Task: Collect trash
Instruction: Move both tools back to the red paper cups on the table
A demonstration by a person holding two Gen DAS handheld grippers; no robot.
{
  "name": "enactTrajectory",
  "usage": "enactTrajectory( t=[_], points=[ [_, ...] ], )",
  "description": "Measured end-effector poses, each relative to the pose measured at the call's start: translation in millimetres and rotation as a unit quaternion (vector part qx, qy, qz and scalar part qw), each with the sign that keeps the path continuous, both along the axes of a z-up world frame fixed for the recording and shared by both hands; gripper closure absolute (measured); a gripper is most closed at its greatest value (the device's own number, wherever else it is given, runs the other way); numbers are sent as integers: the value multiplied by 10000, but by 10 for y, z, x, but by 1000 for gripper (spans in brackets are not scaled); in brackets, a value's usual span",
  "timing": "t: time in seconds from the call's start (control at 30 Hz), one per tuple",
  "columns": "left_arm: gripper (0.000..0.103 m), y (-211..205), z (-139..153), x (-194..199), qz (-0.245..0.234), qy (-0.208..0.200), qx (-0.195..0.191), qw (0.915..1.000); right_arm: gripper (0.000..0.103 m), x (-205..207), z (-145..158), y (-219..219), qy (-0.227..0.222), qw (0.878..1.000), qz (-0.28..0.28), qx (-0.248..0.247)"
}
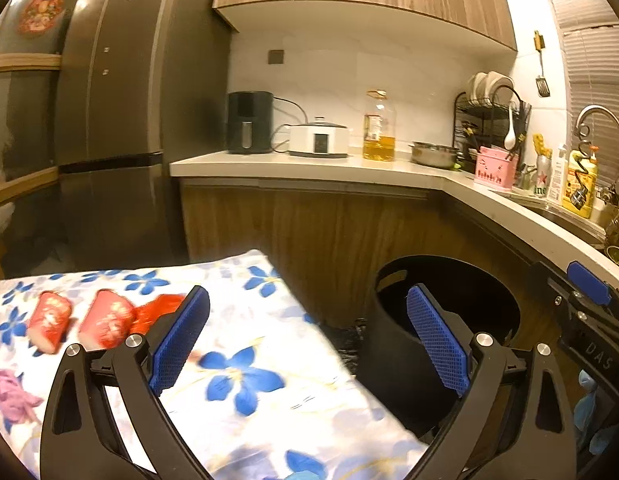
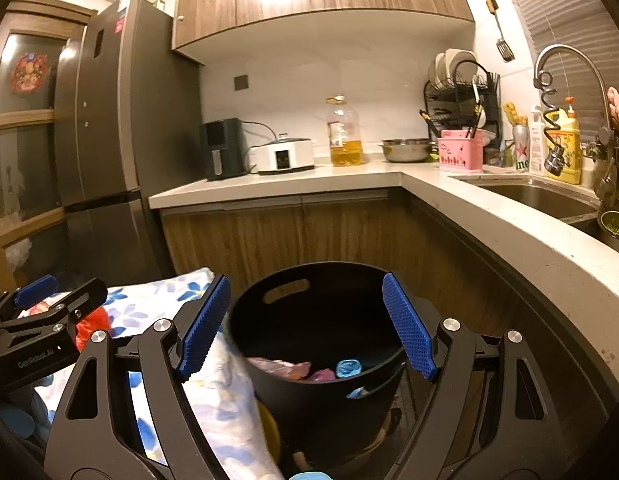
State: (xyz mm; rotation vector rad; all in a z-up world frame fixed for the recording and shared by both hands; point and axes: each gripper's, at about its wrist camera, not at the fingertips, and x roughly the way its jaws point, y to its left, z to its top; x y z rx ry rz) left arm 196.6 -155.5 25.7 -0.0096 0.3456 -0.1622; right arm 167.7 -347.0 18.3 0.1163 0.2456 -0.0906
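Left gripper (image 1: 307, 336) hangs over the edge of the table (image 1: 269, 392), jaws spread wide, nothing between the blue waffle-textured pads (image 1: 437, 340). The table wears a thin white cloth printed with blue flowers, and it blurs near the lens. On that cloth, left of the gripper, sit two red cups (image 1: 49, 320), tapered paper shapes with white rims, tipped on their sides. Just beside them, a crinkled shiny red wrapper (image 1: 157, 312), partly hidden behind the left pad. Near the cloth's left edge lies a crumpled pink glove (image 1: 11, 396), soft and wrinkled.

Over to the right gripper (image 2: 305, 322): it hovers above the bin (image 2: 321, 280), jaws also fully apart, holding nothing. The bin is a round black plastic bucket with a slot handle cut into its far wall, standing on the floor just beside the table, against the wood-grain cabinets. Inside, at the bottom, a heap of soft trash (image 2: 309, 370): pinkish crumpled bits and a pale blue wad.

Behind, a smooth pale counter (image 2: 293, 184) carries a black fryer (image 2: 221, 148), a white cooker (image 2: 285, 156), an oil bottle (image 2: 343, 132) and a steel bowl (image 2: 405, 150).
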Motion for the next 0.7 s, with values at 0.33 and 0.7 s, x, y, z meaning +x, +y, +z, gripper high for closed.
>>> enactTrajectory(
  t=[0.33,0.7],
  points=[
    [7,674,14,-311,587,-8,-99,9982,24,-173,70,525,-72,9989,474,-20],
    [7,1471,-57,-517,1403,52,-86,9901,24,-132,53,1264,-40,9928,1199,-56]
  ],
)
